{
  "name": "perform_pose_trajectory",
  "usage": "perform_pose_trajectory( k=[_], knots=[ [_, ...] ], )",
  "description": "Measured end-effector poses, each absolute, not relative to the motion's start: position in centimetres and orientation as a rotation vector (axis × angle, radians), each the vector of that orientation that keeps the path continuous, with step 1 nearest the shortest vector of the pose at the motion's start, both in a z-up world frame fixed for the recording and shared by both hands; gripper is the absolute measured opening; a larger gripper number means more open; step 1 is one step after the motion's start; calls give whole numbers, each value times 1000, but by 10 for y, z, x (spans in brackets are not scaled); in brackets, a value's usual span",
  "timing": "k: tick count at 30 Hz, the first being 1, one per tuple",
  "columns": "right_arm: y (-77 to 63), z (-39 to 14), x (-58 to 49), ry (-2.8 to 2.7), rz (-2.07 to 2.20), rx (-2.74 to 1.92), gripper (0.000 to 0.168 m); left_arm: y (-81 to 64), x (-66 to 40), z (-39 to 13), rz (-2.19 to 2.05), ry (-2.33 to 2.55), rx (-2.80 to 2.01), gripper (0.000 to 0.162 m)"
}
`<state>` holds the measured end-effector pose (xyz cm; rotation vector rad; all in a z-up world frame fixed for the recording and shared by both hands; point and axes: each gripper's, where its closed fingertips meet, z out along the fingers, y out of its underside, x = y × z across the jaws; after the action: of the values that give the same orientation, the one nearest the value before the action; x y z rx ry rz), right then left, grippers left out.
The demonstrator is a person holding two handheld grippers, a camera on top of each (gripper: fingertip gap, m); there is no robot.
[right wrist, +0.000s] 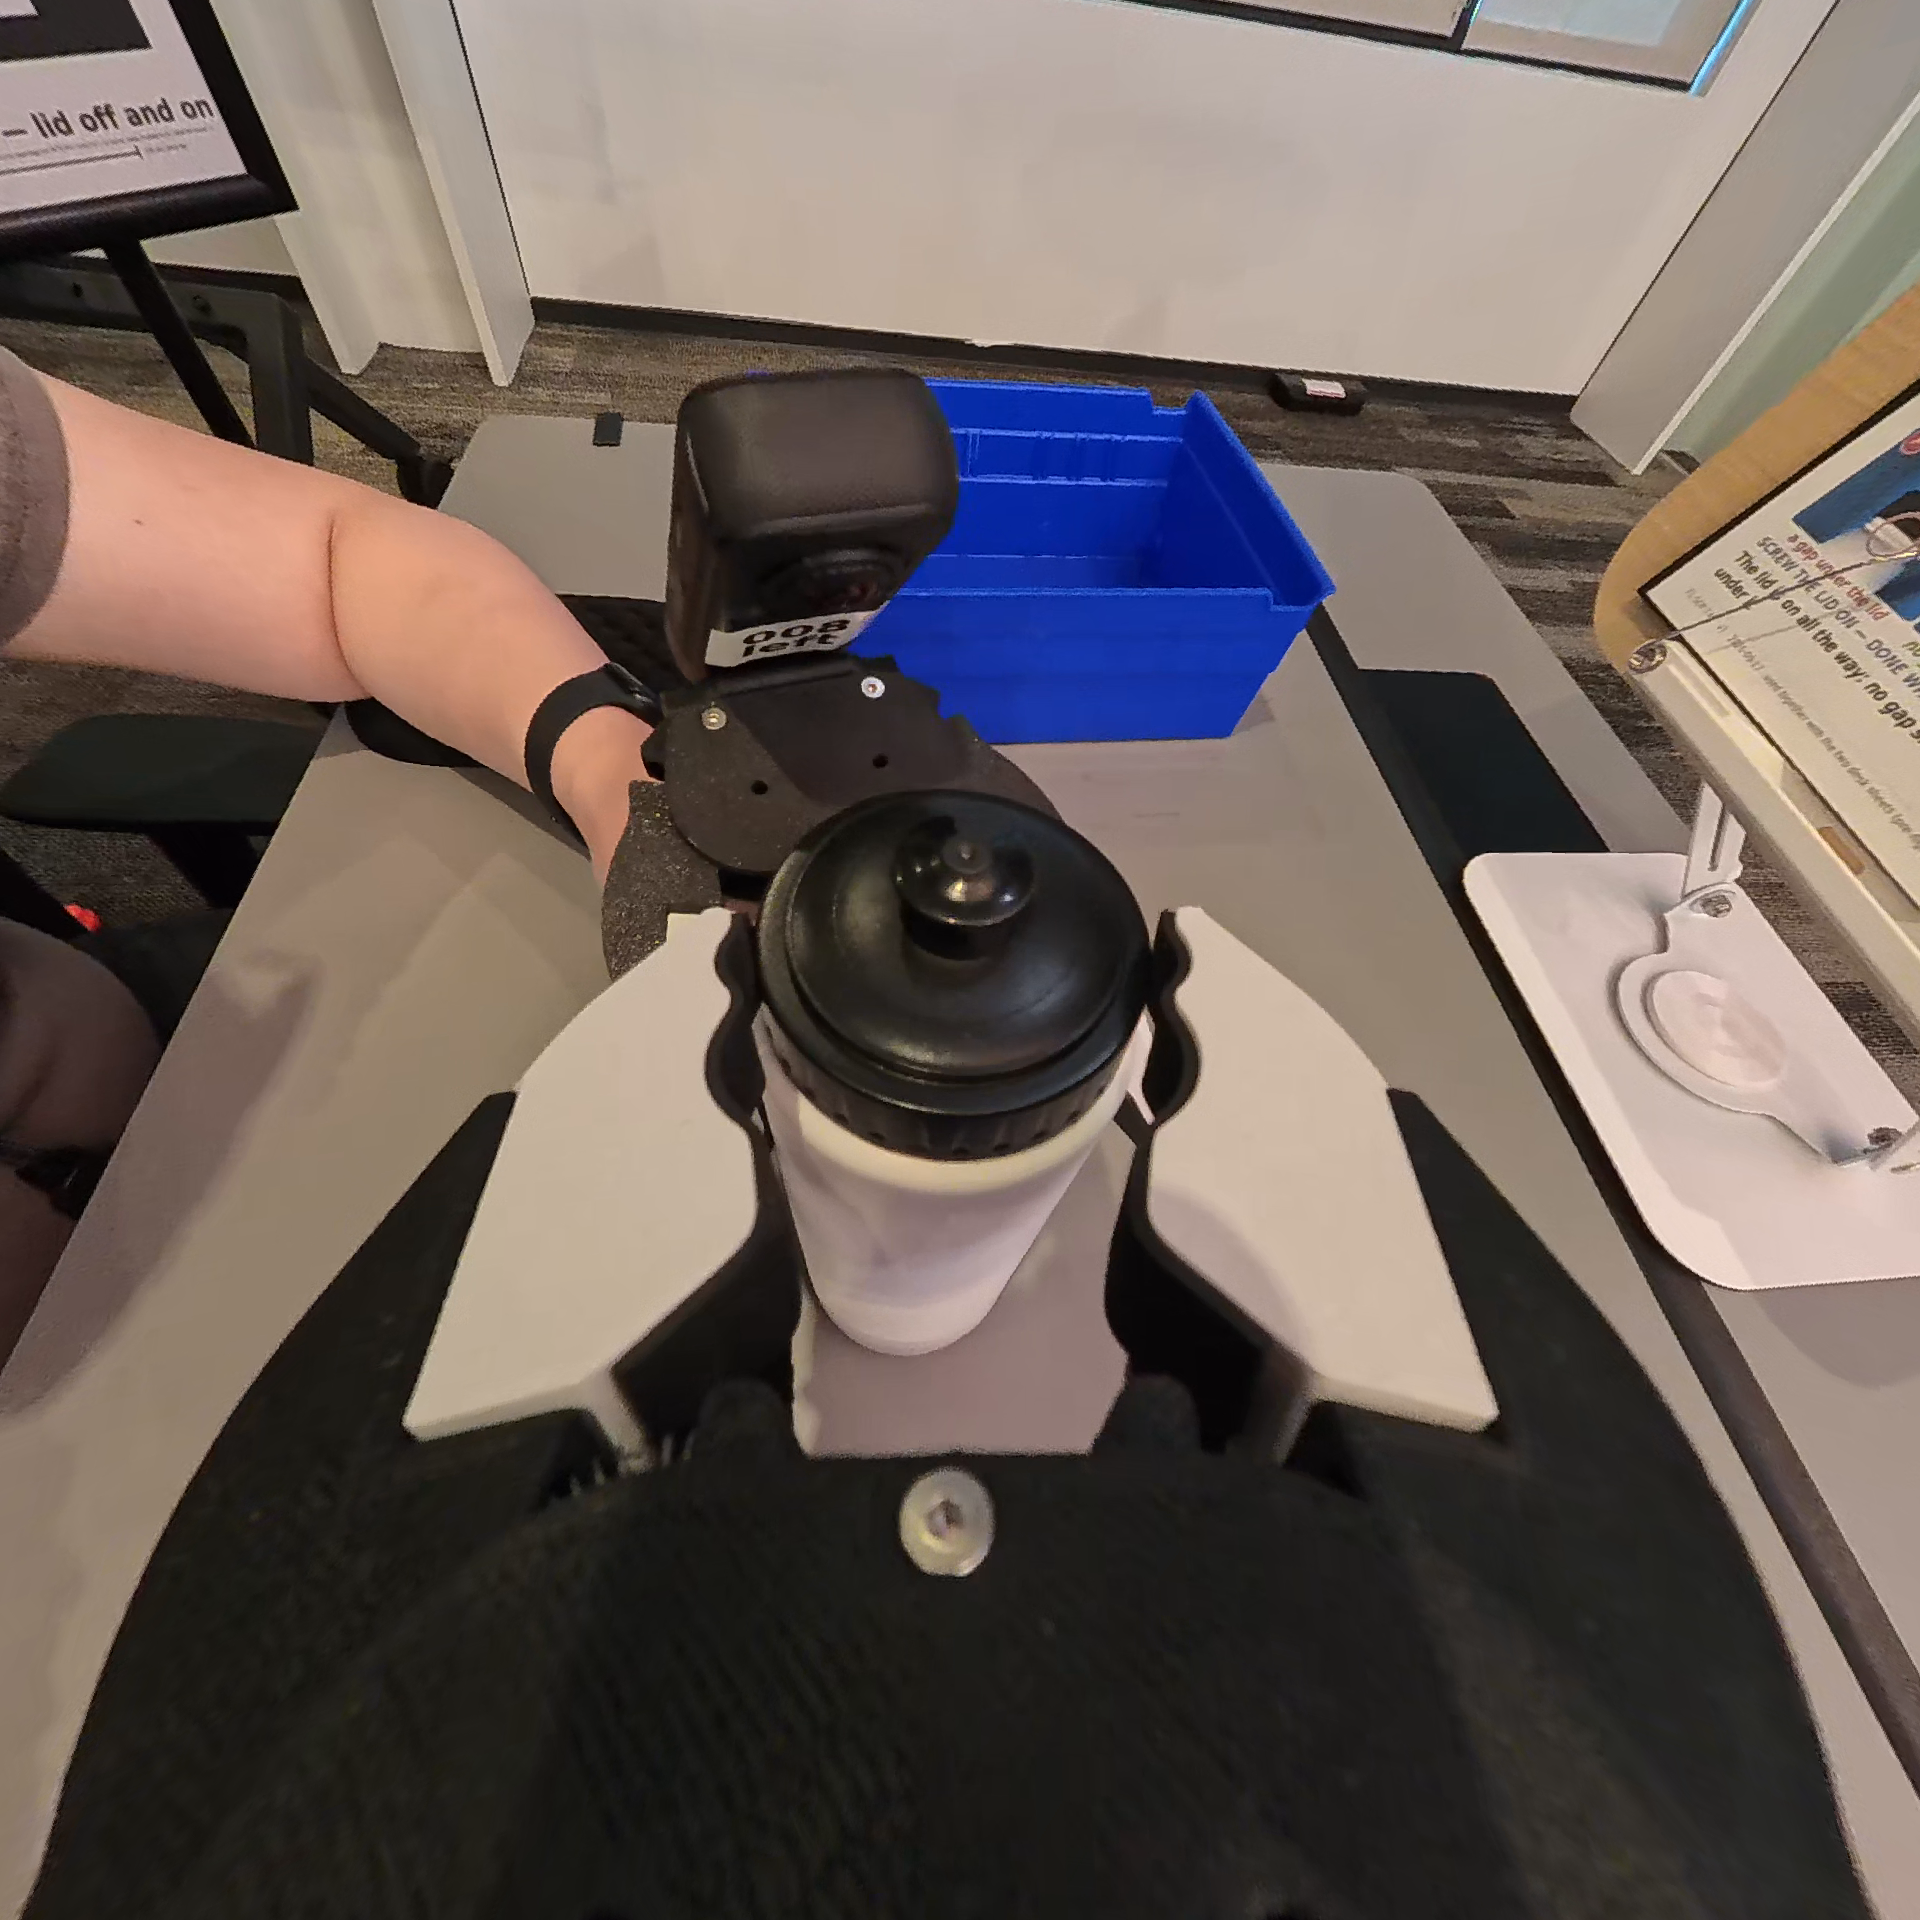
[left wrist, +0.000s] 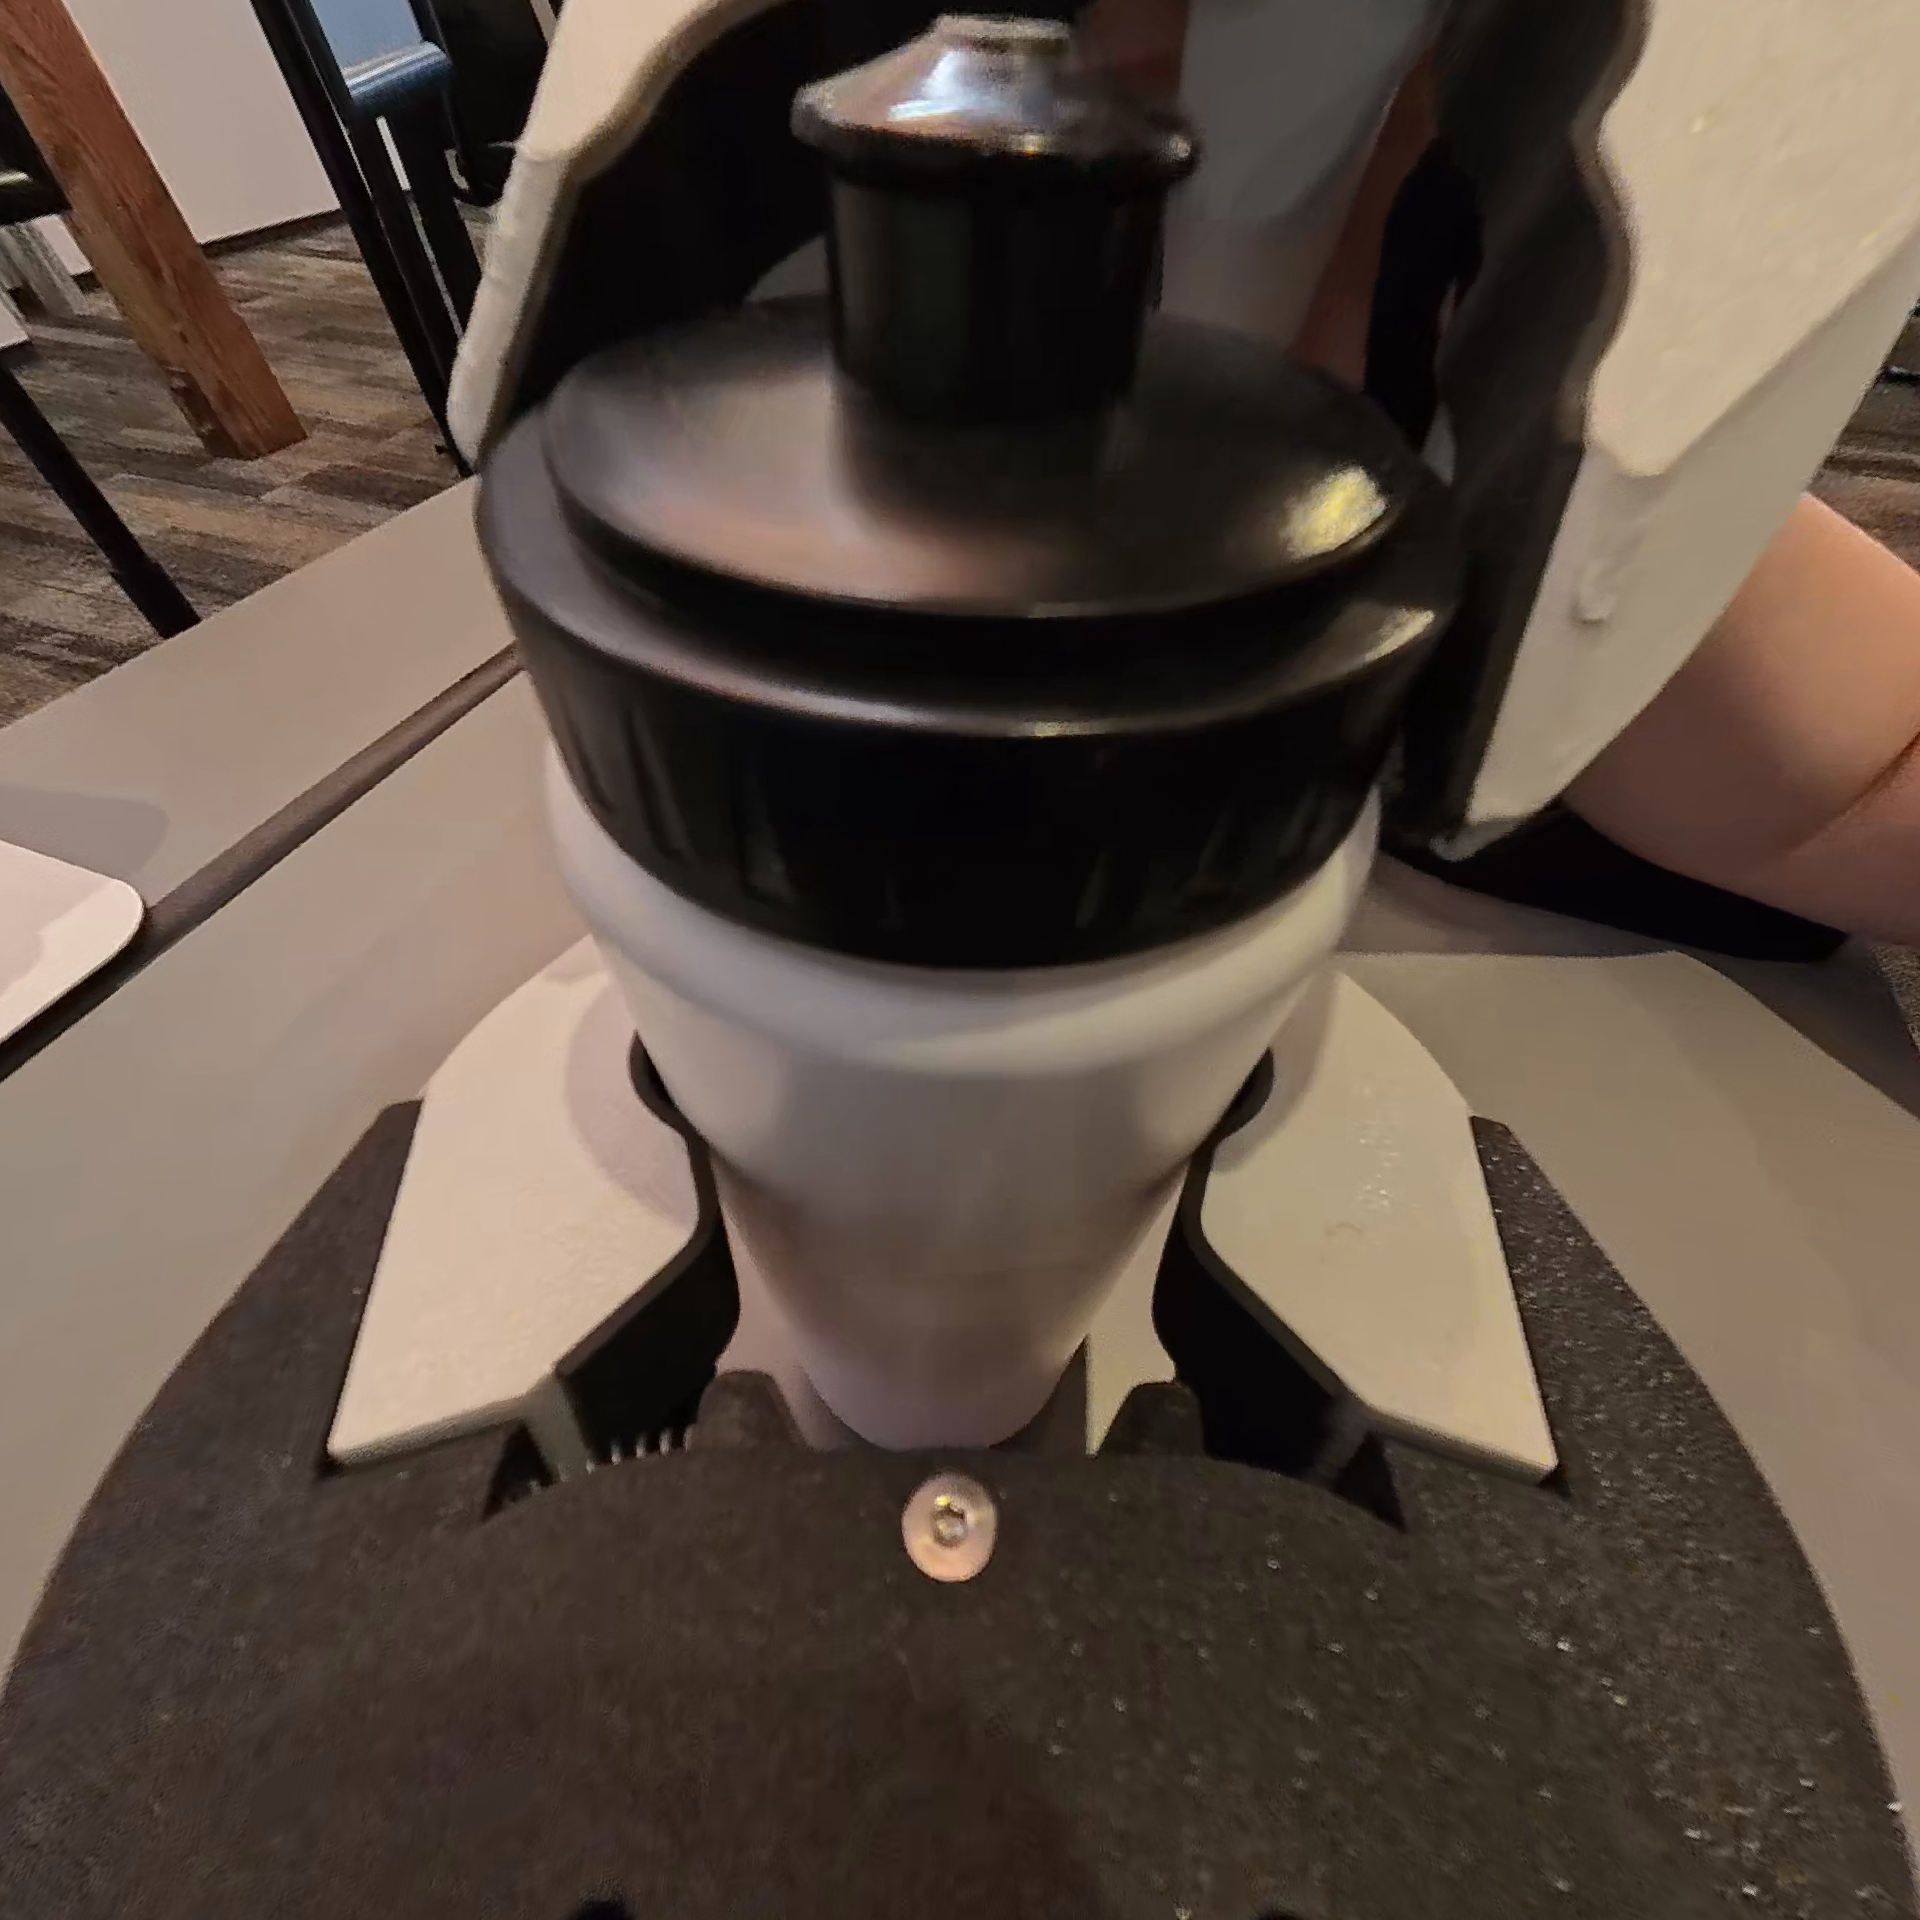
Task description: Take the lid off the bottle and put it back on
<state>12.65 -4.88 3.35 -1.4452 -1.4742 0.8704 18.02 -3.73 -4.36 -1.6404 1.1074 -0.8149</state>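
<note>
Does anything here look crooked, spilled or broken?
Nothing stands out. The white bottle is upright on the grey table, with its black lid seated level on the neck. The left gripper clamps the body, and the right gripper closes around the lid. No spill shows, and the blue bin looks intact.

L gripper (left wrist: 951, 1122) clamped on bottle (left wrist: 935, 1143) body. R gripper (right wrist: 951, 1023) fingers pinch lid (right wrist: 935, 997) from both sides.
</note>
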Motion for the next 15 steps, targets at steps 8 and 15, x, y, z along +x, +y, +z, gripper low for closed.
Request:
perform_pose_trajectory(
  k=[8, 15],
  knots=[
    [-48, 34, 127, -1468, 866, -1446, 74, -35, 179, -45, -776, 1087, -1680, 102],
    [-46, 34, 127, -1460, 850, -1446, 74, -36, 180, -44, -808, 1102, -1656, 103]
  ],
)
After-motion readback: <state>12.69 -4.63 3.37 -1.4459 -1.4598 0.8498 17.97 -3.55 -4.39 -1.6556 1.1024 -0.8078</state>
